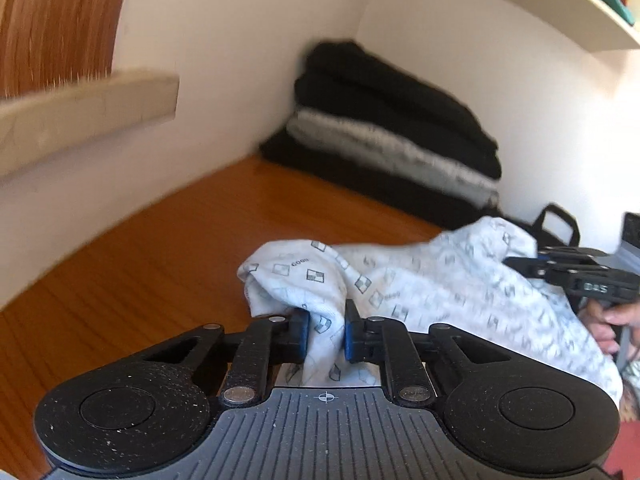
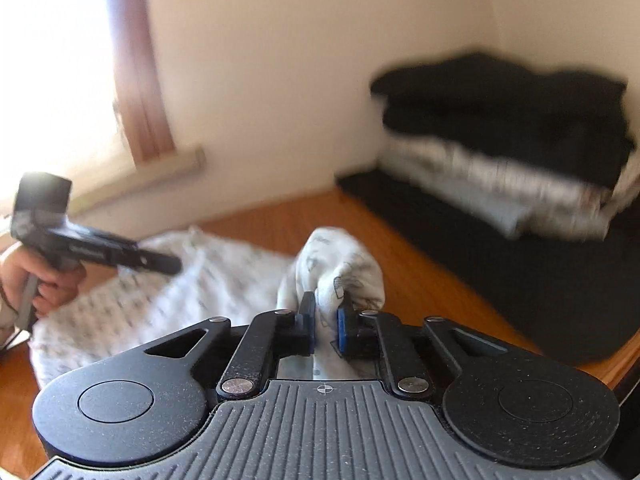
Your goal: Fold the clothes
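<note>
A white garment with a small grey printed pattern (image 1: 440, 280) lies bunched on the wooden table (image 1: 160, 272). My left gripper (image 1: 327, 330) is shut on a fold of it at the garment's left end, held a little above the table. My right gripper (image 2: 323, 326) is shut on another bunched corner of the same garment (image 2: 224, 280). The right gripper also shows at the right edge of the left wrist view (image 1: 576, 276), and the left gripper at the left of the right wrist view (image 2: 120, 256). Cloth hangs between the two.
A stack of folded black and grey-white clothes (image 1: 392, 140) sits in the back corner against the white walls, also in the right wrist view (image 2: 508, 152). A window sill (image 1: 80, 116) juts out at left. A shelf (image 1: 560, 4) hangs above right.
</note>
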